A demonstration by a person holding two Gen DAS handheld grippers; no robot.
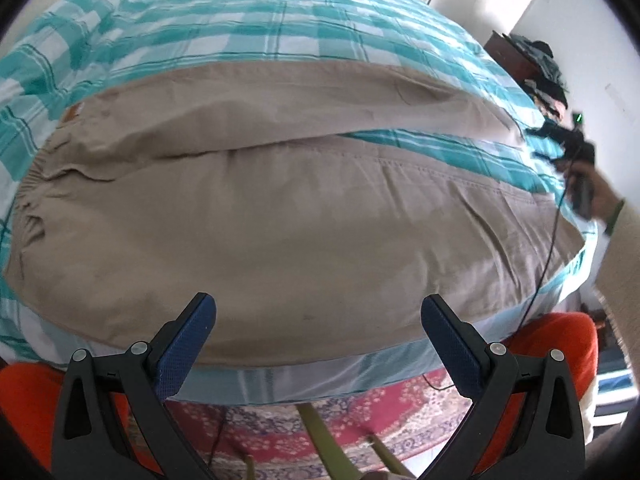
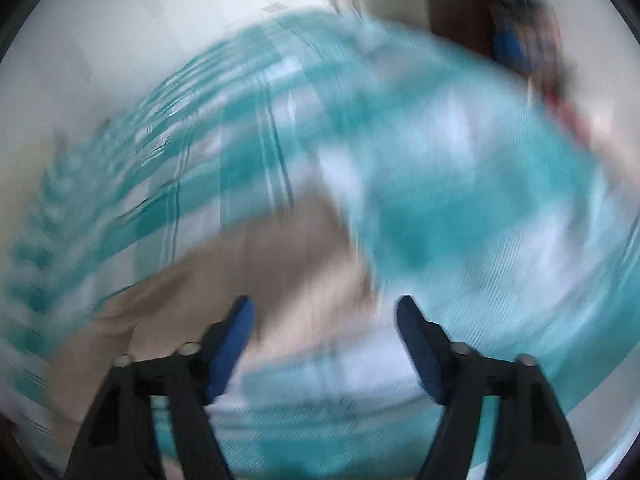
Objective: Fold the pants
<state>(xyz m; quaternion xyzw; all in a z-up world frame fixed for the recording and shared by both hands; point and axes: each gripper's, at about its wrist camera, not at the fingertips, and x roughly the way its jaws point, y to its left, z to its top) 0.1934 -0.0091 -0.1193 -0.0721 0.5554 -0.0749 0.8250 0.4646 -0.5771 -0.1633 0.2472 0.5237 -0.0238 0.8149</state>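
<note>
Beige pants point(image 1: 280, 208) lie spread flat on a bed with a teal and white checked sheet point(image 1: 240, 28), waistband at the left, the two legs running right with a strip of sheet between them. My left gripper point(image 1: 318, 308) is open and empty above the near edge of the near leg. My right gripper point(image 2: 324, 312) is open and empty; its view is motion-blurred and shows a leg end of the pants point(image 2: 280, 256) on the sheet point(image 2: 460, 200). The right gripper also shows in the left wrist view point(image 1: 560, 140), held in a hand at the far right by the leg ends.
The bed's near edge point(image 1: 320, 372) runs across the bottom, with a red patterned rug point(image 1: 320, 424) below it. The person's orange-clad legs point(image 1: 556, 344) stand against the bed. A dark cabinet with piled clothes point(image 1: 536, 64) stands at the far right by white walls.
</note>
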